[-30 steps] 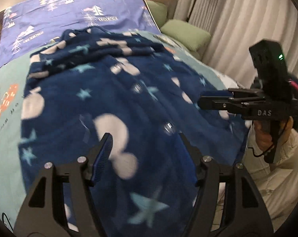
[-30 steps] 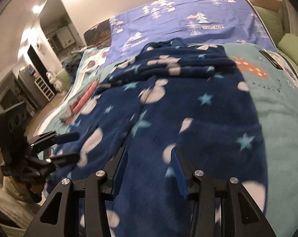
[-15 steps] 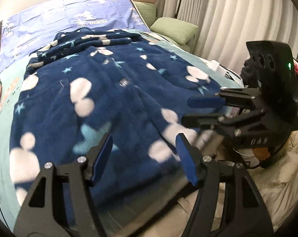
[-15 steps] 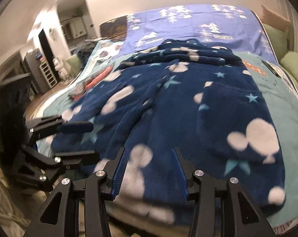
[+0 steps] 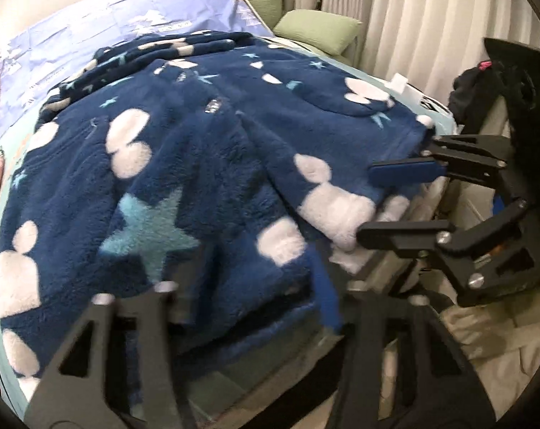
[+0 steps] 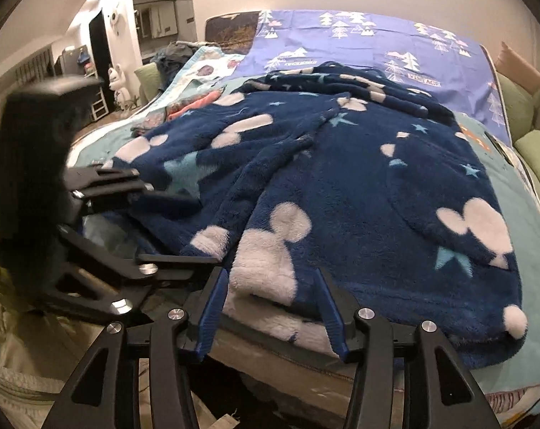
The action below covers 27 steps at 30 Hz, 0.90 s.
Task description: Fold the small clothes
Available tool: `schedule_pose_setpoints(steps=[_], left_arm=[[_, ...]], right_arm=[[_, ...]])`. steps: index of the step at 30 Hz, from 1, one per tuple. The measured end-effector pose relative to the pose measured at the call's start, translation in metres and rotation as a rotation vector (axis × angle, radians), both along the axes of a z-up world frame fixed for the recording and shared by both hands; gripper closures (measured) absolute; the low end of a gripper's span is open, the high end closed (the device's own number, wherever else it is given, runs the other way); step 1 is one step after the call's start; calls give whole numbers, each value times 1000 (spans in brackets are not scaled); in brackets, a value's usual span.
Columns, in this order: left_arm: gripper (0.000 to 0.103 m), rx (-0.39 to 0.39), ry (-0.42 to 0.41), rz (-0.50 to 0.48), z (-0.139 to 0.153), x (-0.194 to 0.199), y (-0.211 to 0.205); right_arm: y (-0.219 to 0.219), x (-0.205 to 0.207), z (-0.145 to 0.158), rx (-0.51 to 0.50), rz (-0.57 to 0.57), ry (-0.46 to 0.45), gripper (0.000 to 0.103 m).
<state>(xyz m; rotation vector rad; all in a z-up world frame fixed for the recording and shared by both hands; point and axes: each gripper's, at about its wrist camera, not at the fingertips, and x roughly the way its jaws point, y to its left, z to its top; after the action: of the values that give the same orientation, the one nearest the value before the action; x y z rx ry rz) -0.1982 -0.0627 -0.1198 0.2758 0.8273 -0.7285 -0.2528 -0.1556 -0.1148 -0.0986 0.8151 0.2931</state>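
Observation:
A navy fleece garment [image 5: 184,150] with white blobs and light-blue stars lies spread on the bed; it also shows in the right wrist view [image 6: 341,178]. My left gripper [image 5: 248,282] is open at the garment's near hem by the bed edge, its jaws on either side of the hem fabric. My right gripper [image 6: 270,286] is open, its jaws on either side of a white patch at the hem. Each gripper shows in the other's view: the right gripper [image 5: 387,203] and the left gripper [image 6: 162,228], both open at the hem.
The bed has a teal sheet [image 6: 530,214] and a purple tree-print cover [image 6: 359,43] at the far end. Green pillows [image 5: 316,28] and white curtains [image 5: 412,18] stand to the right. The bed's front edge [image 6: 305,368] drops off just below the grippers.
Both grippers have pulled back from over the middle of the garment to its near hem at the bed edge and have come closer together. Both stay open.

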Motion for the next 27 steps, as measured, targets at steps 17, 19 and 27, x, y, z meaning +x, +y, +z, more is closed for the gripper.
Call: schedule_pose_setpoints(steps=[17, 19, 27], left_arm=[[85, -372, 106, -26, 77, 0, 37], [85, -386, 115, -34, 79, 0, 36], [83, -247, 175, -82, 42, 0, 8]], right_arm=[[12, 8, 25, 98, 73, -75, 87], [23, 7, 28, 56, 108, -80, 87], [10, 19, -9, 149, 125, 71, 76]])
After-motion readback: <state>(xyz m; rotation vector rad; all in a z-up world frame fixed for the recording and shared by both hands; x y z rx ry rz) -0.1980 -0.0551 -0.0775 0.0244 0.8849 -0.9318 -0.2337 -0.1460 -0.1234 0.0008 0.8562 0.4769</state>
